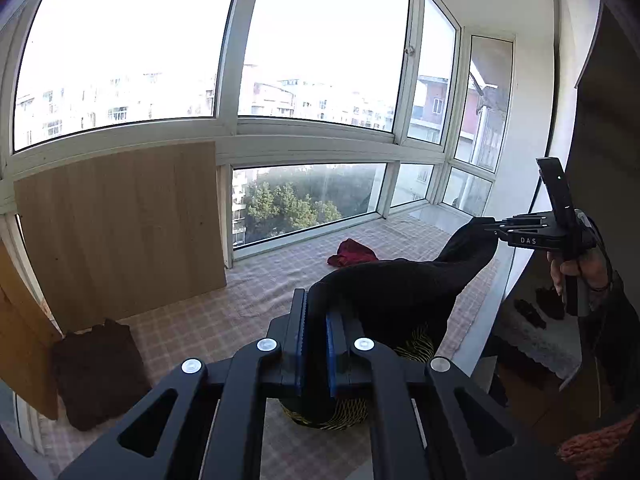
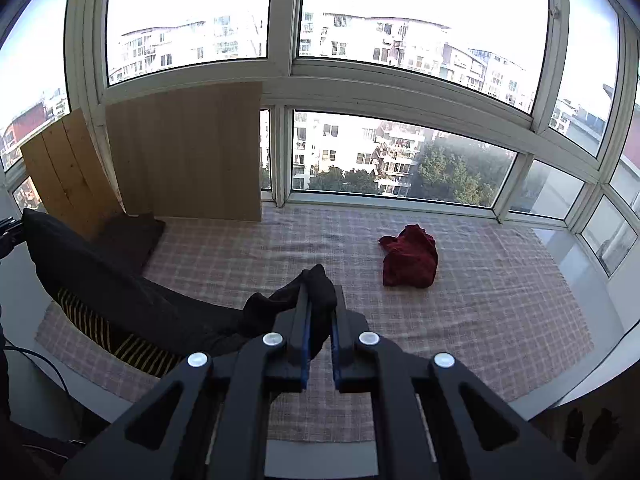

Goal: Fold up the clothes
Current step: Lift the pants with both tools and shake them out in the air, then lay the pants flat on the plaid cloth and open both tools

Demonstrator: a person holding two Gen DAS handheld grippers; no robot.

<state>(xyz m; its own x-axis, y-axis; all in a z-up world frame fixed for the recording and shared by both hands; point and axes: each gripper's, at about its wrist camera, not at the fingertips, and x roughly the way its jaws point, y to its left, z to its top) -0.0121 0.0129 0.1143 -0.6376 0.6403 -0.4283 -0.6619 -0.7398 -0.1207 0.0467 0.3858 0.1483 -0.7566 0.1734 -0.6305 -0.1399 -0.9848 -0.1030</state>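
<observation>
Checked cloth (image 2: 460,280) bears crumpled red garment (image 2: 410,258).

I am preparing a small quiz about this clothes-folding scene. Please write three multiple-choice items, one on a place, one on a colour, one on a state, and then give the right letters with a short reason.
1. Where does the crumpled garment that nobody holds lie?
A. on the checked cloth, near the window
B. on top of the wooden board
C. between the left gripper's fingers

2. What colour is that crumpled garment?
A. white
B. dark red
C. bright green

3. How is the black garment held?
A. it lies flat, untouched
B. only one gripper grips it
C. both grippers are shut on it, one at each end

Answers:
1 A: the red garment rests on the checked cloth below the window.
2 B: it shows dark red in both views.
3 C: the left gripper and the right gripper each pinch the black garment, which is stretched between them.
</observation>
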